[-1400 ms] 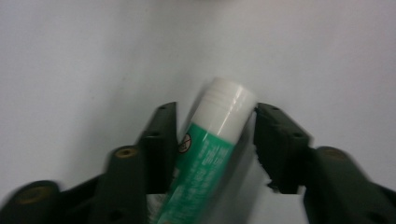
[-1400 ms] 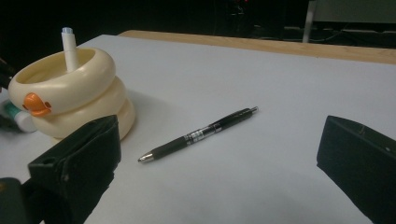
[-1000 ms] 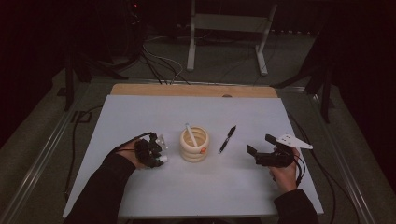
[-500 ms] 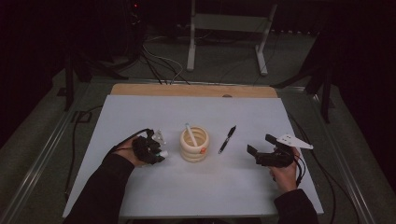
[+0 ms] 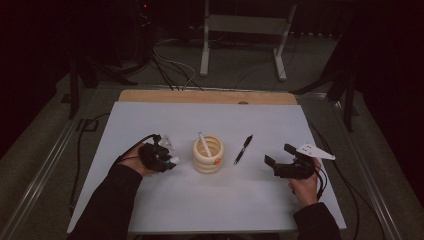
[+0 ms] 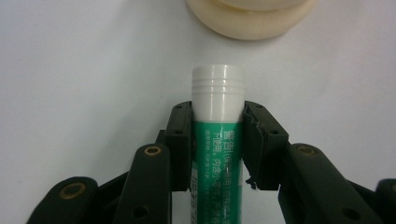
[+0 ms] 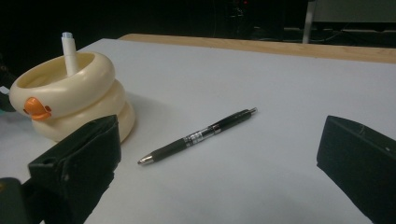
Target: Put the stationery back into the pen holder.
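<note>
Clamping glue stick (image 6: 218, 140) in left claw (image 6: 218, 135) beside duck-shaped holder (image 5: 208, 155).

The glue stick (image 6: 218, 135) looks like smooth plastic – glossy white cap, green printed label on the body. The hand-held gripper (image 6: 218, 140) clamping it is matt black plastic with brassy rivets. The duck-shaped holder (image 7: 70, 100) is smooth cream, semi-gloss. The pen (image 7: 198, 135) has a shiny metal tip – the worktop (image 5: 150, 120) is matt white with a bare wood edge.

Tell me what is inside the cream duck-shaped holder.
One white pen stands in the holder, leaning on its rim, its upper end sticking out. The holder's wall covers the pen's lower part and the bottom, so anything else inside cannot be seen.
</note>
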`<state>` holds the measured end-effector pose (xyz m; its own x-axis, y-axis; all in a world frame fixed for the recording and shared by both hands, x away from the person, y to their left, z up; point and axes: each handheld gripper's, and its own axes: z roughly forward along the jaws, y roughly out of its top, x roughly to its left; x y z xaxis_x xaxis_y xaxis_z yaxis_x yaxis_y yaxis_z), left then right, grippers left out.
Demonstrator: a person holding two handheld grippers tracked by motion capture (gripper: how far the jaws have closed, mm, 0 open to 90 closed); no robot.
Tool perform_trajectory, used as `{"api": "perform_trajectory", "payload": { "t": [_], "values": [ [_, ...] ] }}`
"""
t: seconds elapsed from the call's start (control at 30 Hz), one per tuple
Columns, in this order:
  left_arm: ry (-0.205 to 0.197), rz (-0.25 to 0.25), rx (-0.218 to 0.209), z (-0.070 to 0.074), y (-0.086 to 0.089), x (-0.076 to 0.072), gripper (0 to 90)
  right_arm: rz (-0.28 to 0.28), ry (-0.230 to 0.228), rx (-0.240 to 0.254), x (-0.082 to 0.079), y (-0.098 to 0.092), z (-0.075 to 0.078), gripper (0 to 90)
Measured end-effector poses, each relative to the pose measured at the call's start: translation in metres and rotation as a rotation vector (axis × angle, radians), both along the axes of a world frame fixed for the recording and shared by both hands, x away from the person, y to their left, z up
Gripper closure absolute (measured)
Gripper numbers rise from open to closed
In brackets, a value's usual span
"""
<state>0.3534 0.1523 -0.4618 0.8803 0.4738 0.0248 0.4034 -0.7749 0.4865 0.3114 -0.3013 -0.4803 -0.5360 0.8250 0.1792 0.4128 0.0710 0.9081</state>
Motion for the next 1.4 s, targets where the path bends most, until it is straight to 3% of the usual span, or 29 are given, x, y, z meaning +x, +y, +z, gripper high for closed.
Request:
{"api": "perform_trajectory", "payload": {
  "t": [1.03,1.4],
  "values": [
    [-0.097,0.144,-0.134,0.021,-0.002,0.006,66.3,0.001,0.001,0.005,0.0,0.0,-0.001,0.0],
    [-0.128,0.201,-0.206,0.028,-0.002,0.008,66.4,0.003,0.002,0.005,0.001,0.0,-0.001,0.0]
  ]
}}
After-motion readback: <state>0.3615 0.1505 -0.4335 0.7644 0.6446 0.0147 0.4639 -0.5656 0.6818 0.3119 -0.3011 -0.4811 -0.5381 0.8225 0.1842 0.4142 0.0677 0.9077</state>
